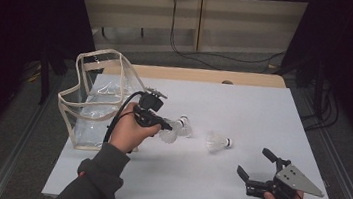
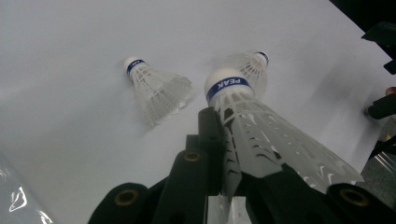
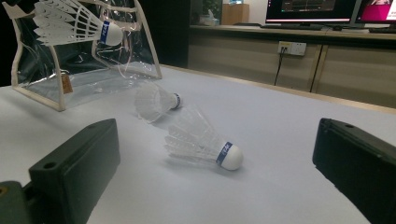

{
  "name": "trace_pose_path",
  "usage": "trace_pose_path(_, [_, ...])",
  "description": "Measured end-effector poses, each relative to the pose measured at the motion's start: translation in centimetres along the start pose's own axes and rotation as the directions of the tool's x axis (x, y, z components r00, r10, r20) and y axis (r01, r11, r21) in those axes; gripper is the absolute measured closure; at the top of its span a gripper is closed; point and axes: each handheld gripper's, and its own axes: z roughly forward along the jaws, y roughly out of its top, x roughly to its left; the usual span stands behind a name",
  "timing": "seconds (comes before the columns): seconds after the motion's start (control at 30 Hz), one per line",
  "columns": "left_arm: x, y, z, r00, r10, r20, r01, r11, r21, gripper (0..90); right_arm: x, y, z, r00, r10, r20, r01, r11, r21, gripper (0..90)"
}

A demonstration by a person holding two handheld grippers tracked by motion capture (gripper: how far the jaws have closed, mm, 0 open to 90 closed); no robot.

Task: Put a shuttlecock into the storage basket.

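Three white shuttlecocks with blue bands. My left gripper (image 1: 166,127) (image 2: 233,140) is shut on the skirt of one shuttlecock (image 1: 168,136) (image 2: 227,83) (image 3: 74,22), held above the table with its cork pointing away from the jaws. A second shuttlecock (image 1: 185,126) (image 2: 158,91) (image 3: 156,102) lies on the table just beyond it. The third shuttlecock (image 1: 218,142) (image 2: 253,65) (image 3: 201,141) lies further right. My right gripper (image 1: 254,162) (image 3: 215,137) stands wide open near the table's front right, pointed at the third shuttlecock with nothing between its jaws.
A clear plastic bag (image 1: 77,75) (image 3: 37,96) with cream trim stands open at the table's left edge, beside my left hand. The grey table top (image 1: 254,108) has free room at the back and right. Cables lie on the floor behind it.
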Motion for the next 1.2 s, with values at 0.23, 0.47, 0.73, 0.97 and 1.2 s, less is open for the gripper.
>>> trace_pose_path(0.23, [0.2, 0.5, -0.5, 1.0000, -0.005, 0.004, 0.005, 1.0000, 0.002, 88.3, 0.0, 0.0, 0.0, 1.0000, -0.001, 0.000, 0.001, 1.000, -0.001, 1.0])
trace_pose_path(0.47, [0.4, 0.8, -0.7, 0.9999, -0.016, -0.001, 0.016, 0.9999, -0.002, 88.4, 0.0, 0.0, 0.0, 1.0000, -0.001, 0.000, 0.001, 1.000, 0.000, 1.0])
trace_pose_path(0.73, [0.6, 1.5, -1.2, 0.9996, -0.028, 0.001, 0.028, 0.9996, -0.003, 88.5, 0.0, 0.0, 0.0, 1.0000, -0.002, 0.000, 0.002, 1.000, -0.001, 1.0])
trace_pose_path(0.97, [0.7, 1.9, -1.5, 0.9991, -0.041, -0.007, 0.041, 0.9991, -0.010, 88.5, 0.0, 0.0, 0.0, 1.0000, -0.001, -0.001, 0.001, 1.000, -0.001, 1.0])
trace_pose_path(1.2, [0.7, 2.4, -2.0, 0.9989, -0.041, -0.022, 0.041, 0.9992, -0.006, 88.6, 0.0, 0.0, 0.0, 1.0000, 0.000, -0.004, 0.000, 1.000, -0.002, 1.0])
